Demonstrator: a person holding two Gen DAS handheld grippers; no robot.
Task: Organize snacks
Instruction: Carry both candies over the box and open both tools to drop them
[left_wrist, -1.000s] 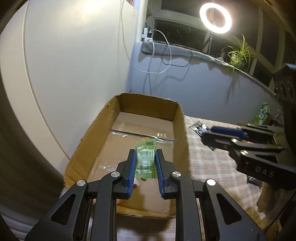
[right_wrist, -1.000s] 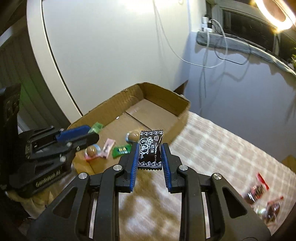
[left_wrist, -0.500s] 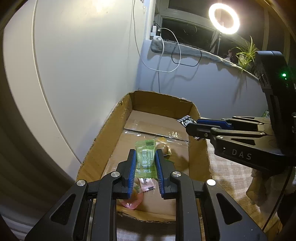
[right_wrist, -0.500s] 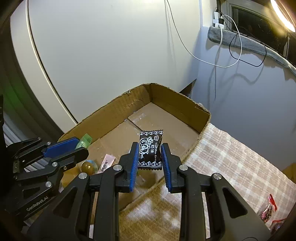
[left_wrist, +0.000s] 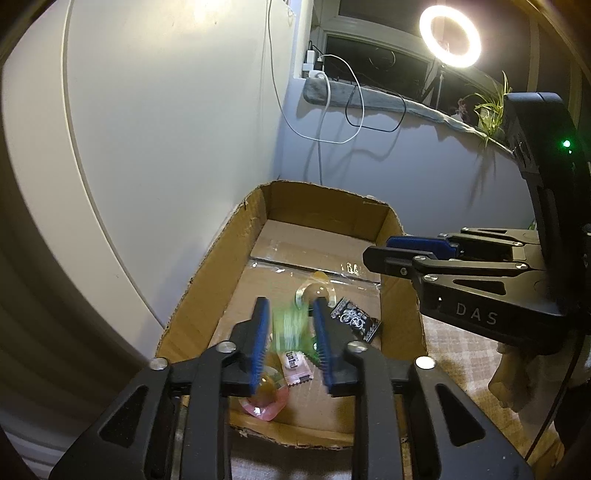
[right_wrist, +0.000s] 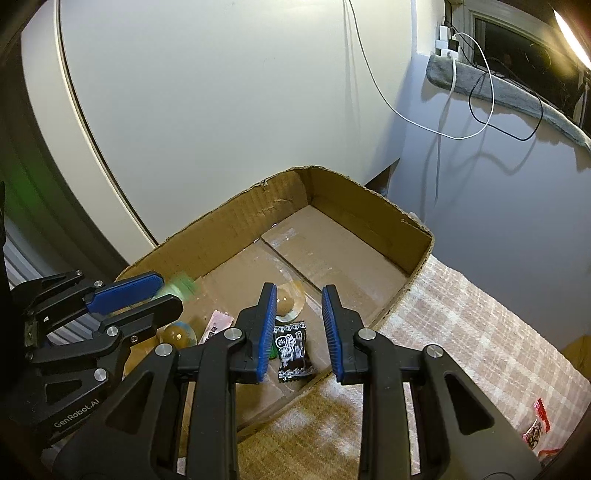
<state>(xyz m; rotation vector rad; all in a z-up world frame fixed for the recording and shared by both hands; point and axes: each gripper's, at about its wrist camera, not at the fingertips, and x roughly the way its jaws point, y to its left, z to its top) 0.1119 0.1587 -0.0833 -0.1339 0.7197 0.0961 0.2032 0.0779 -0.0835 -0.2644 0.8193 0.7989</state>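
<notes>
A cardboard box (left_wrist: 207, 269) lies open below both grippers. My left gripper (left_wrist: 291, 302) hangs over its near end with the jaws opening. A green packet (left_wrist: 290, 325) shows as a blur between the pads, which no longer press on it. My right gripper (right_wrist: 299, 288) is over the box's right side, its jaws opening too, with nothing between them. The black packet (right_wrist: 291, 350) lies flat on the box floor just below it. In the right wrist view the left gripper (right_wrist: 168, 290) sits at the left, the green packet (right_wrist: 181, 286) blurred at its tips.
On the box floor lie a pink wrapper (left_wrist: 295, 367), a pink jelly cup (left_wrist: 262, 398) and a clear jelly cup (right_wrist: 286, 301). A checked cloth (right_wrist: 461, 314) covers the table right of the box, with red packets (right_wrist: 537, 428) at its far right. A wall stands close behind.
Both grippers have parted their jaws. The black packet has dropped from the right gripper onto the box floor. The green packet has come loose from the left pads and blurs downward.
</notes>
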